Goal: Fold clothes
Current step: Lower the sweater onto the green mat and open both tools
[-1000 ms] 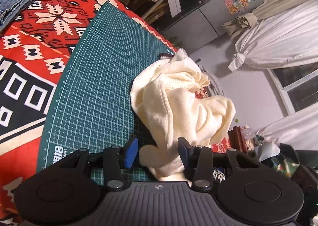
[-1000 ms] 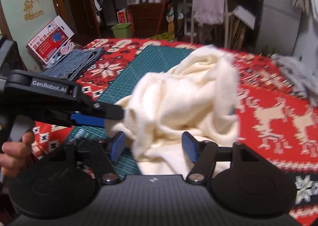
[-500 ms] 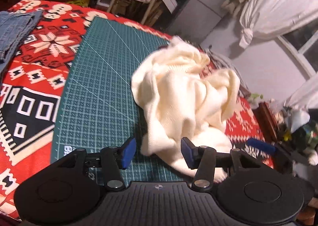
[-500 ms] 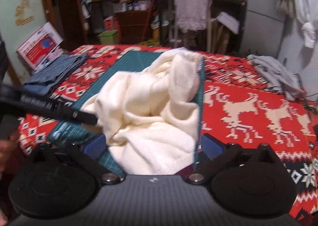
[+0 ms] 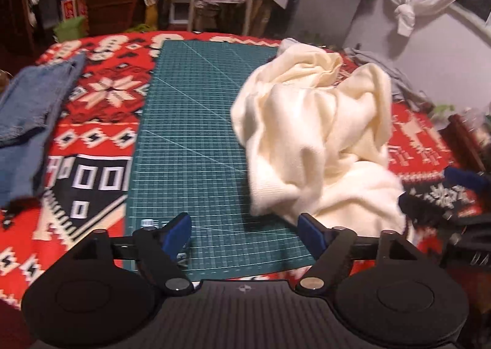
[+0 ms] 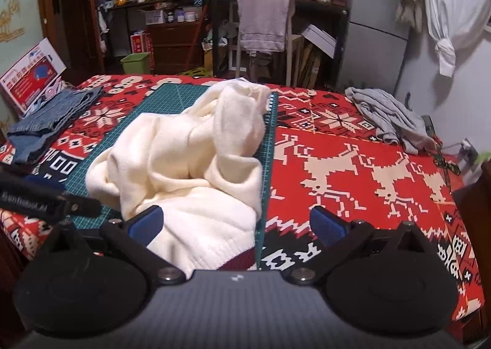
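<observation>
A crumpled cream knit sweater (image 5: 316,134) lies in a heap on the right half of the green cutting mat (image 5: 190,140). My left gripper (image 5: 245,230) is open just short of the heap's near edge, nothing between its fingers. In the right wrist view the same sweater (image 6: 190,158) covers the mat's (image 6: 172,97) right side, its hem hanging over the near edge. My right gripper (image 6: 236,226) is wide open above that hem and holds nothing. The left gripper's fingers (image 6: 46,198) show at the left edge of this view.
A red patterned cloth (image 6: 353,164) covers the table. Folded blue jeans (image 5: 27,112) lie to the left of the mat, also seen as jeans (image 6: 52,118) in the right wrist view. A crumpled grey garment (image 6: 389,118) lies at the far right. A chair with a towel (image 6: 264,23) stands behind the table.
Both grippers have opened wider and pulled back from the sweater. The sweater has dropped into a settled heap on the mat. The left view has swung level.
</observation>
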{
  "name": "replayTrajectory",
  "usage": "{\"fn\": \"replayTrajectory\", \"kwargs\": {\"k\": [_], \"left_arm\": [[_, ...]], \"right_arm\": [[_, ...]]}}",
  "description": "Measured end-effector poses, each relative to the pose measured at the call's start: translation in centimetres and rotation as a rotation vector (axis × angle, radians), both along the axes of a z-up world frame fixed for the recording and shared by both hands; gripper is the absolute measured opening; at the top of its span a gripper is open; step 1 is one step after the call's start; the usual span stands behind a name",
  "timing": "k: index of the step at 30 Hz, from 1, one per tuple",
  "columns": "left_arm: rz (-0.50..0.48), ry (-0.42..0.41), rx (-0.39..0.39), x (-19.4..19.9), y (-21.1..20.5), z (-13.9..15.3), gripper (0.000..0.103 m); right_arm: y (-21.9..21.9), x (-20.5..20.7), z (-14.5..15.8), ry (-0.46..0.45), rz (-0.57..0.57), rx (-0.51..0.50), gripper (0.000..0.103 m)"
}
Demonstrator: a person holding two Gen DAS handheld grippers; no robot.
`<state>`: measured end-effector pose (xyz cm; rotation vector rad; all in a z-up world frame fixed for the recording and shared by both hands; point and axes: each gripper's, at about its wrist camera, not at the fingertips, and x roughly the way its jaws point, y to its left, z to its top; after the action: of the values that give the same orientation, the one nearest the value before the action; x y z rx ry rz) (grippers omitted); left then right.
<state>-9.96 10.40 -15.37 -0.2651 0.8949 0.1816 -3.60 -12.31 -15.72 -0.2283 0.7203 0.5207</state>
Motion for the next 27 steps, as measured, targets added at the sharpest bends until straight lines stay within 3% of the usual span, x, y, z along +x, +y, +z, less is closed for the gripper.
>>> {"fn": "replayTrajectory", "kwargs": {"k": [7, 11, 15, 20, 24, 27], "left_arm": [[-0.018, -0.016, 0.055, 0.2, -0.2, 0.8, 0.080], [-0.051, -0.023, 0.081, 0.5, -0.3, 0.8, 0.080], [-0.044, -0.002, 0.027, 0.9, -0.2, 0.6, 0.080], [-0.068, 0.036, 0.032, 1.6, -0.4, 0.2, 0.073], [-0.092, -0.001, -0.038, 1.6, 0.0, 0.3, 0.070], [-0.044, -0.026, -0.061, 1.8, 0.6, 0.3, 0.071]], "right_arm": [[0.6, 0.9, -0.2, 0.021, -0.046, -0.131, 0.103], [0.1, 0.3, 0.3, -0.002, -0.007, -0.067, 0.103], [-0.1, -0.3, 1.1, -0.061, -0.032, -0.023, 0.103], [0.0, 0.5, 1.2, 0.001, -0.038, 0.031, 0.103], [0.6, 0.4, 1.0, -0.046, -0.042, 0.021, 0.102], [1.1, 0.6, 1.3, -0.056, -0.048, 0.052, 0.102]]}}
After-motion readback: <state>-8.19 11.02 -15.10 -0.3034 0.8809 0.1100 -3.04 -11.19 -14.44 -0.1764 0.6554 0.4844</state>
